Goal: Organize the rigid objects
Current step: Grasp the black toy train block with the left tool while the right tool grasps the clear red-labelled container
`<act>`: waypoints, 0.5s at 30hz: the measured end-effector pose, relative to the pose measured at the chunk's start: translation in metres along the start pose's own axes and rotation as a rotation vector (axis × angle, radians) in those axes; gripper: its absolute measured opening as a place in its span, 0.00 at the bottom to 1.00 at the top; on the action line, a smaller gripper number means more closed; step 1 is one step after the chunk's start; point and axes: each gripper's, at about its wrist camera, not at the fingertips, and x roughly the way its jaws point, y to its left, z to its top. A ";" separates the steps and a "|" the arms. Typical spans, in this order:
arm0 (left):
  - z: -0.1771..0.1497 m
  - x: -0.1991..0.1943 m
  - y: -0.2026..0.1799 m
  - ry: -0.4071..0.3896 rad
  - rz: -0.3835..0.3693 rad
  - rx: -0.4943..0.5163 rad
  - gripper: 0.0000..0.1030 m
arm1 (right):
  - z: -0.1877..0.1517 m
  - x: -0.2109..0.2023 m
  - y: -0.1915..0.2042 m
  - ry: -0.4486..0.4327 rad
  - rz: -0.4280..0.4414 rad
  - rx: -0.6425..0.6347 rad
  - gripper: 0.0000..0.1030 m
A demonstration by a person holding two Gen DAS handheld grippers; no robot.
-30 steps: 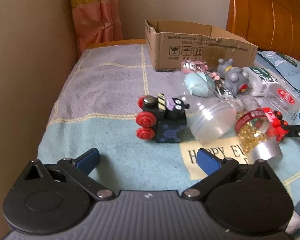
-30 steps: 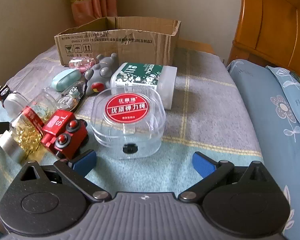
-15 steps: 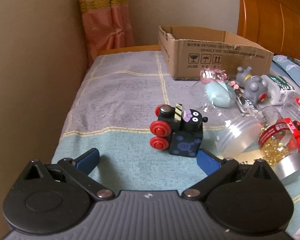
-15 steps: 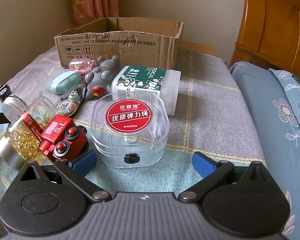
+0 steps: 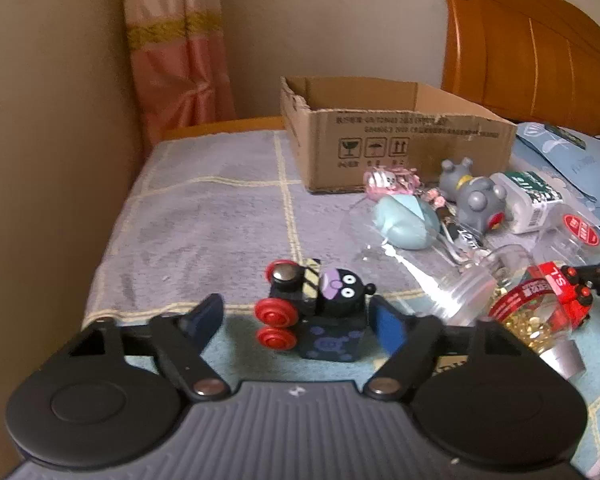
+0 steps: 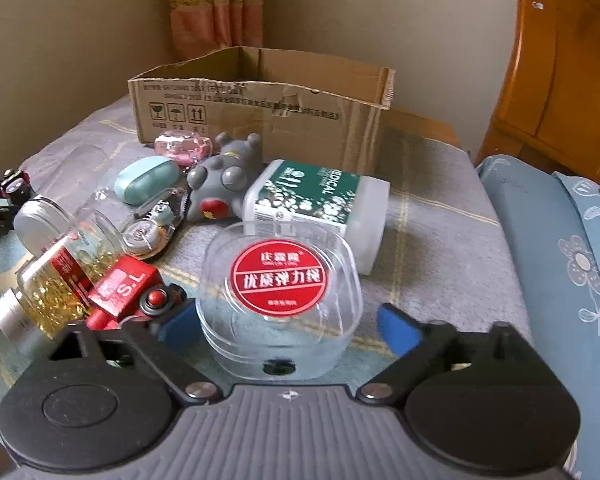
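Left tongs (image 5: pixel 296 318) straddle toy train (image 5: pixel 316 316); right tongs (image 6: pixel 286 324) straddle clear case (image 6: pixel 278 296)

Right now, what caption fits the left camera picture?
Open left gripper straddles a black toy train on the blanket.

Sitting upright on the bed blanket (image 5: pixel 204 216): black toy train (image 5: pixel 316 316) with red wheels and a cartoon face, apart from the main cluster. Lying flat nearer the pillow side: clear plastic case (image 6: pixel 278 300) with a round red label, touching a toppled white bottle (image 6: pixel 320 204) with a green floral label, and beside a red toy car (image 6: pixel 128 292) leaning against a tipped jar of yellow capsules (image 6: pixel 56 284). Standing open-topped behind them: cardboard box (image 6: pixel 260 116), with a grey mouse toy (image 6: pixel 224 180), mint-green case (image 6: pixel 146 180) and pink trinket (image 6: pixel 184 146) resting before it.
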 end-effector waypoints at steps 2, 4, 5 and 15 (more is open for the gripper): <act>0.001 0.001 -0.001 0.009 -0.016 -0.001 0.63 | 0.002 0.001 0.002 0.003 0.009 -0.013 0.83; 0.001 0.002 -0.002 0.012 -0.017 0.008 0.60 | 0.003 0.001 0.003 -0.002 0.010 -0.029 0.81; 0.001 0.002 -0.002 0.012 -0.016 0.012 0.58 | 0.003 0.000 0.003 -0.003 0.011 -0.035 0.80; 0.005 0.000 0.001 0.048 -0.052 0.015 0.48 | 0.004 -0.004 0.002 0.007 0.044 -0.049 0.77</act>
